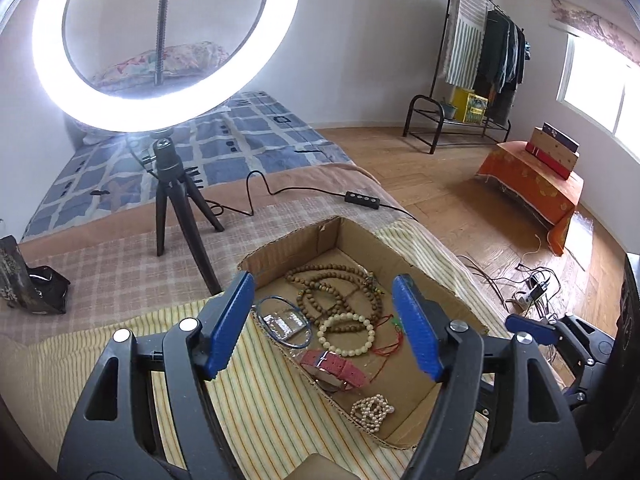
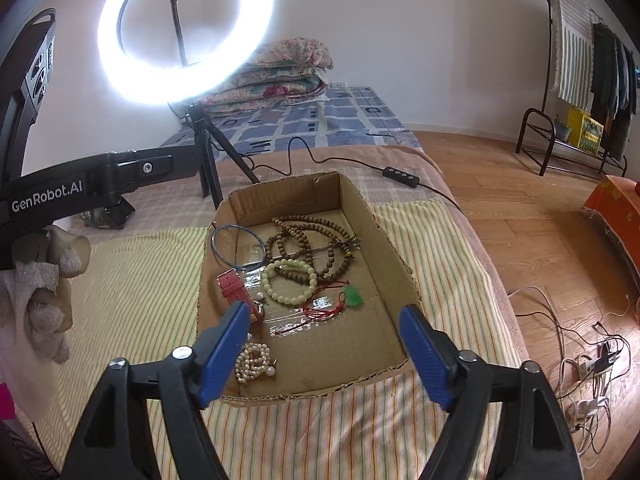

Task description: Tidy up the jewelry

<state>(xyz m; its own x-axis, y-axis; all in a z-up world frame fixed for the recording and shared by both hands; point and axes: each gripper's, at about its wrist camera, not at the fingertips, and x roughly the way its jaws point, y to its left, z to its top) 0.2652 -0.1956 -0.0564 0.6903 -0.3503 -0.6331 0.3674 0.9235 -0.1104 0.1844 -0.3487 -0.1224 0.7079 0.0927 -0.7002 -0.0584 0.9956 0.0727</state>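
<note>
Striped bedspread under us, all the jewelry sitting in the cardboard box (image 2: pixel 384 236). Both our left gripper (image 1: pixel 324 326) and right gripper (image 2: pixel 324 354) are spread wide, holding nothing. Probably best to grab one piece cleanly, like the pearl bracelet (image 2: pixel 254 362), avoiding tangles.

The left tongs' (image 1: pixel 323 326) blue pad hides part of the blue bangle (image 1: pixel 280 328) and the cardboard tray's (image 1: pixel 360 240) wall.

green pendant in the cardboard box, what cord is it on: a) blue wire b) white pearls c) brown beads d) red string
d: in the right wrist view the green pendant lies on the floor of the cardboard box with a thin red string running from it in loops.
</note>
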